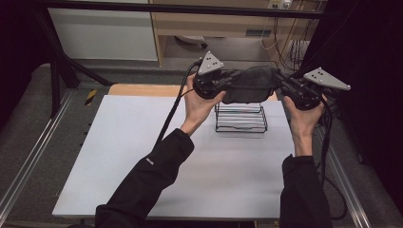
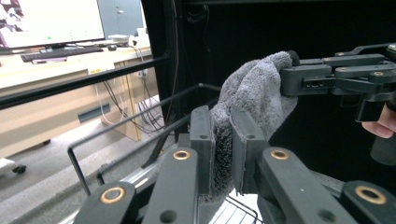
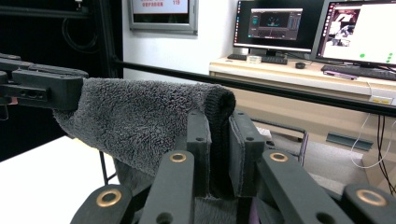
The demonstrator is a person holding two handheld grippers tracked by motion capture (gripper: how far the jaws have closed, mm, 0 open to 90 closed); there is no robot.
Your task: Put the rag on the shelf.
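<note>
A dark grey fluffy towel (image 1: 250, 85) hangs folded between my two grippers, above a black wire rack (image 1: 240, 118) at the far middle of the white table. My left gripper (image 1: 229, 81) is shut on the towel's left end; in the left gripper view its jaws pinch the cloth (image 2: 224, 154). My right gripper (image 1: 281, 83) is shut on the right end, and the right gripper view has the towel's thick folded edge (image 3: 217, 140) clamped between its jaws. Each gripper view also shows the other gripper holding the far end of the towel (image 2: 261, 88) (image 3: 135, 121).
The white table top (image 1: 142, 161) lies in front of the rack, with metal rails along its left and right sides. A black frame bar (image 1: 190, 8) crosses above the far edge. Desks with monitors (image 3: 275, 25) stand beyond.
</note>
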